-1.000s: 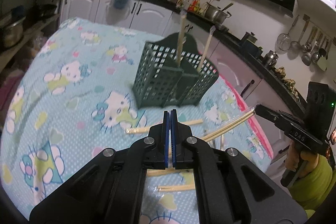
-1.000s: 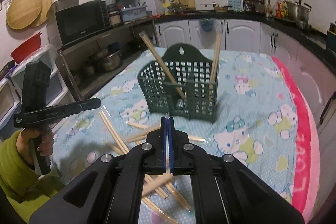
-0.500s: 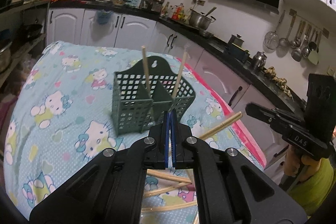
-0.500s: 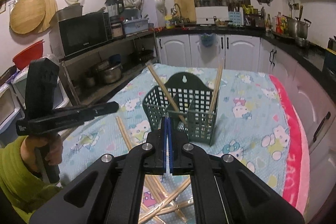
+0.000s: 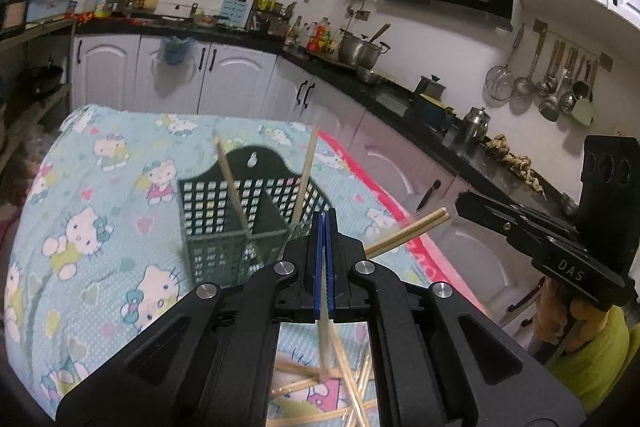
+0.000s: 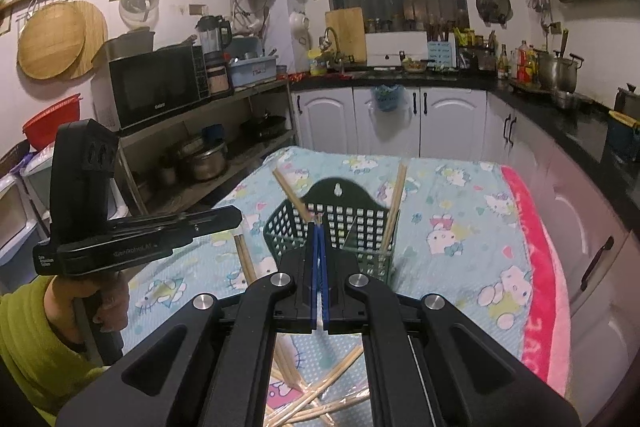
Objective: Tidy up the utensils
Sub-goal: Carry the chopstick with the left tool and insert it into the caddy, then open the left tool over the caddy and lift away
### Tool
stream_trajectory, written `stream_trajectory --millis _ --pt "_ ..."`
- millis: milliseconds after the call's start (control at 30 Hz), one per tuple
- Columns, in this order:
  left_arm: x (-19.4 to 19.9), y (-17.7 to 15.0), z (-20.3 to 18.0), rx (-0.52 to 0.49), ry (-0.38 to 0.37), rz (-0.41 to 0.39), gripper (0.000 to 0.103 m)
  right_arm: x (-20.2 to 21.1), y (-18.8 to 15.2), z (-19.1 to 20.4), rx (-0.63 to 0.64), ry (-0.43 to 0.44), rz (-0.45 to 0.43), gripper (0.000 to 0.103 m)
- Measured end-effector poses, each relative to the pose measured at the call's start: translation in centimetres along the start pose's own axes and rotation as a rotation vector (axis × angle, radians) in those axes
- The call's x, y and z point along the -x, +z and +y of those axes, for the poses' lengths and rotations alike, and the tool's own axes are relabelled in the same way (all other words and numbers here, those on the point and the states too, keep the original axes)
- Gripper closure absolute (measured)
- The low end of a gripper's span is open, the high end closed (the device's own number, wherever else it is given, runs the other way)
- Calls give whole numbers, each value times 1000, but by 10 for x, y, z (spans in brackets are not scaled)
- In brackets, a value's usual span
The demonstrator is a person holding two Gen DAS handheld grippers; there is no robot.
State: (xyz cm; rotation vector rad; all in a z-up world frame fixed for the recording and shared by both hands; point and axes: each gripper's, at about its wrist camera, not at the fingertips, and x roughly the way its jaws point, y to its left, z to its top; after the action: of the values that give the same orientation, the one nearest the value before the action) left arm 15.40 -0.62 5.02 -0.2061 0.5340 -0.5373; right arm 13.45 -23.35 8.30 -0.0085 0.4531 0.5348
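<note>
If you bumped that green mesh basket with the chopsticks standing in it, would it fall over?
Probably it would slide or tip easily. The green mesh basket looks like thin openwork plastic, so likely light. It stands on a soft printed cloth, not a firm grip. Two chopsticks lean out well above its rim, giving a nudge some leverage.

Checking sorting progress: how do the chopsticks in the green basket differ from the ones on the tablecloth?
The chopsticks in the basket stand leaning, ends above the green basket rim; the loose chopsticks lie flat on the tablecloth. The basket ones are two and apart, one toward each end; the loose ones are several, crossing in a heap. Both are the same pale, plain sticks.
</note>
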Motion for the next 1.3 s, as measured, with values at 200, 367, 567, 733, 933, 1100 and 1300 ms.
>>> stream_trajectory --millis 200,367,567,733,933,1100,1300 --pt "4 22 -13 -25 -15 -41 103 14 17 -2 8 -15 -43 102" --pt "9 40 -17 -39 -19 -74 103 22 30 -5 7 -23 -69 102" --pt "14 61 -23 -58 -5 -111 103 29 47 -6 18 -22 -104 102" --pt "17 81 -26 -66 19 -143 103 30 63 -6 26 -23 -133 102" --pt "21 106 -27 -80 52 -185 103 26 85 -7 33 -40 -154 102" --pt "16 117 -23 -76 76 -197 103 20 96 -11 27 -56 -146 102" --pt "6 120 -17 -59 69 -200 103 16 100 -17 26 -79 -139 102"
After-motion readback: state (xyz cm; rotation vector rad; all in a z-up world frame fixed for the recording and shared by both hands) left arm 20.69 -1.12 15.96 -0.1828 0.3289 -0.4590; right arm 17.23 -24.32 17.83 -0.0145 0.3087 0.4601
